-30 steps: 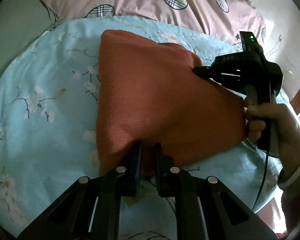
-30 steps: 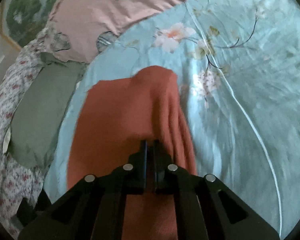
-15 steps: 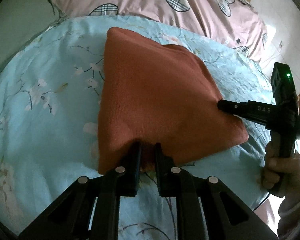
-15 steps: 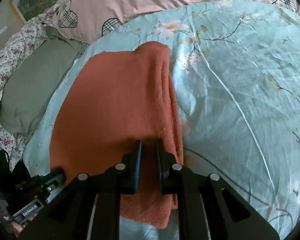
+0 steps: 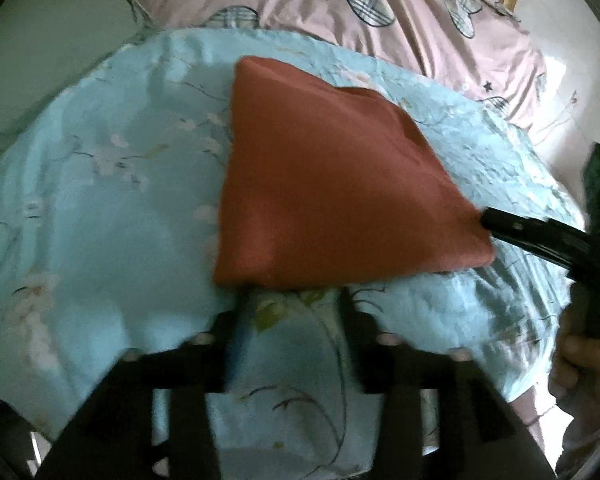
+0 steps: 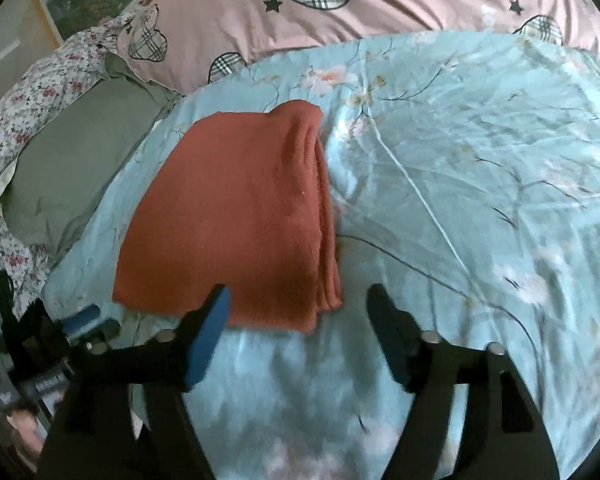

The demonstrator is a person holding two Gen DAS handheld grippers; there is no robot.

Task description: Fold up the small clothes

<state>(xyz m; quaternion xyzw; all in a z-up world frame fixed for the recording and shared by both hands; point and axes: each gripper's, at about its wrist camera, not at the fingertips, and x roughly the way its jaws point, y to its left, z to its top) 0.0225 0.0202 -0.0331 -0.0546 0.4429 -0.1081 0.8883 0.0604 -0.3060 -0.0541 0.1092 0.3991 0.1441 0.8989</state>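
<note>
A rust-orange garment (image 5: 332, 184) (image 6: 236, 216) lies folded flat on the light blue flowered bedspread (image 5: 100, 208) (image 6: 460, 160). My left gripper (image 5: 296, 300) hovers just short of its near edge, jaws opening, nothing between them. My right gripper (image 6: 300, 300) stands at the garment's near corner with its jaws opening wide, and the pads press on nothing. In the left wrist view the right gripper (image 5: 540, 236) shows at the garment's right corner, held by a hand (image 5: 580, 368). In the right wrist view the left gripper (image 6: 60, 336) shows at the lower left.
A pink quilt with plaid hearts (image 5: 380, 12) (image 6: 340, 12) lies along the far side of the bed. A grey-green pillow (image 6: 76, 156) (image 5: 40, 40) and a floral cloth (image 6: 28, 92) sit to the left. The blue bedspread stretches right of the garment.
Both grippers let go of the orange garment and their jaws spread apart. Both drew back from its near edge, and the garment now lies flat and folded on the bedspread.
</note>
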